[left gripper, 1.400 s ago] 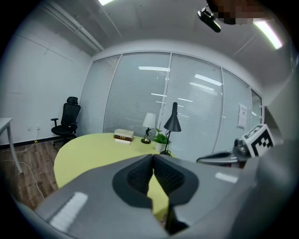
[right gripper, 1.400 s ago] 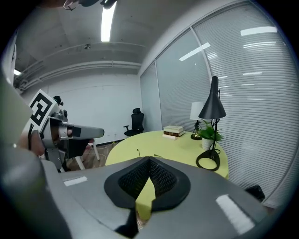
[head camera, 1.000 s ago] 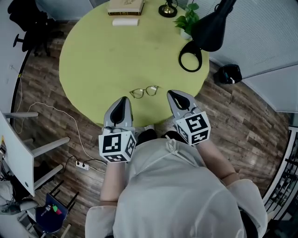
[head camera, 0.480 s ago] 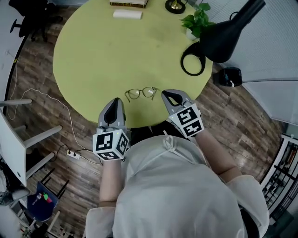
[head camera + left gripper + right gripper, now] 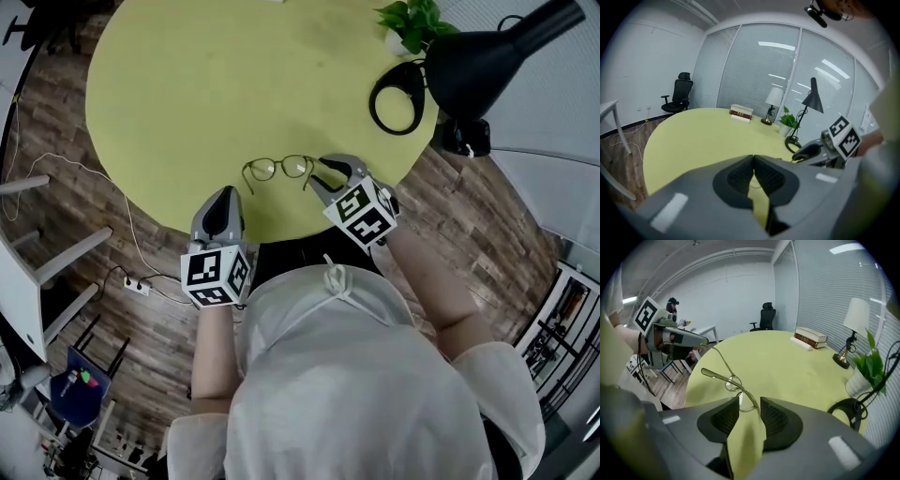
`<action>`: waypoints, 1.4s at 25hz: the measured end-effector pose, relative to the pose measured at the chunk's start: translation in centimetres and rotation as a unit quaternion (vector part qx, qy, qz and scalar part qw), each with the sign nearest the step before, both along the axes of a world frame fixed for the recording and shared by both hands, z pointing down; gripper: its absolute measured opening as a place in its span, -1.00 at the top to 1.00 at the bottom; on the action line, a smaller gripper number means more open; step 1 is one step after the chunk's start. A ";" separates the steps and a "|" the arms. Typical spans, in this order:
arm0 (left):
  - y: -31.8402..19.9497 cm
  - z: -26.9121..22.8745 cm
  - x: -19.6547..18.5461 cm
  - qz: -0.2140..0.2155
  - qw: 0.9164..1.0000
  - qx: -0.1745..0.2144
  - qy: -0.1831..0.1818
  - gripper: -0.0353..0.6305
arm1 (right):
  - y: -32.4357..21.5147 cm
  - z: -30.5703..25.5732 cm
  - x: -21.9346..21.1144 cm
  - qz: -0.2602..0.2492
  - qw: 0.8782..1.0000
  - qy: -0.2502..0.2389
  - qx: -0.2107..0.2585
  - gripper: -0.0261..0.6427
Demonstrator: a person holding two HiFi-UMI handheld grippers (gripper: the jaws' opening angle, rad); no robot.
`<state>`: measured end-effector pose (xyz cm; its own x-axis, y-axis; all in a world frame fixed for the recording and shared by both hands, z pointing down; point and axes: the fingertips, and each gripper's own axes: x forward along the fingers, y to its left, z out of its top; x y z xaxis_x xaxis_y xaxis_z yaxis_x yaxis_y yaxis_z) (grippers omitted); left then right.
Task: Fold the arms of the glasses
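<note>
Thin wire-rimmed glasses (image 5: pixel 279 169) with round lenses are seen lying arms-out near the front edge of the round, matte yellow-green table (image 5: pixel 169 66), so nothing's been folded yet. The right gripper (image 5: pixel 323 171) is pointed down at the frame's right end. Its ribbed dark pads (image 5: pixel 774 416) have just been spread apart, and the frame's near end is seen right at the gap between the tips, not pinched. The left gripper (image 5: pixel 222 194) is clenched with nothing in it, near the table's edge and a little apart from the glasses. Further back, a glossy black desk lamp (image 5: pixel 487 56) and a leafy potted plant (image 5: pixel 412 17) can be made out.
</note>
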<state>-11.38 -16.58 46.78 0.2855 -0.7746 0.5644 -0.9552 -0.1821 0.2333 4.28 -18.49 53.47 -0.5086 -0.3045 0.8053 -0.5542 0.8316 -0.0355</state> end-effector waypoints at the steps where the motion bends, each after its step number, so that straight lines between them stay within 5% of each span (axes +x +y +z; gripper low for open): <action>1: 0.0 0.4 -0.2 0.001 1.000 -0.005 -0.001 0.88 | -0.2 0.1 -0.2 -0.015 1.000 0.007 0.007 0.49; 6: 0.1 1.8 -0.9 0.000 1.000 -0.021 0.000 0.88 | -0.7 0.4 -1.1 -0.093 0.994 0.037 0.042 0.51; 11: 0.3 2.4 -1.2 0.012 1.000 -0.029 -0.001 0.88 | -0.6 0.5 -1.4 -0.169 0.979 0.086 0.074 0.85; 18: 0.1 3.3 -0.9 0.023 0.999 -0.037 0.001 0.88 | -1.0 0.7 -1.3 -0.232 0.963 0.103 0.094 0.88; 30: -2.7 4.5 0.6 0.018 0.998 -0.028 0.061 0.88 | -1.6 0.6 -1.3 -0.224 0.965 0.101 0.091 0.88; 35: -2.9 5.3 1.7 0.030 0.997 -0.034 0.060 0.88 | -1.3 0.6 -1.1 -0.228 0.965 0.098 0.090 0.88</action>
<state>-9.70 -19.52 52.09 0.3990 -0.7150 0.5741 -0.9073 -0.2173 0.3600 3.17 -19.83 54.08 -0.4657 -0.2287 0.8549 -0.1108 0.9735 0.2001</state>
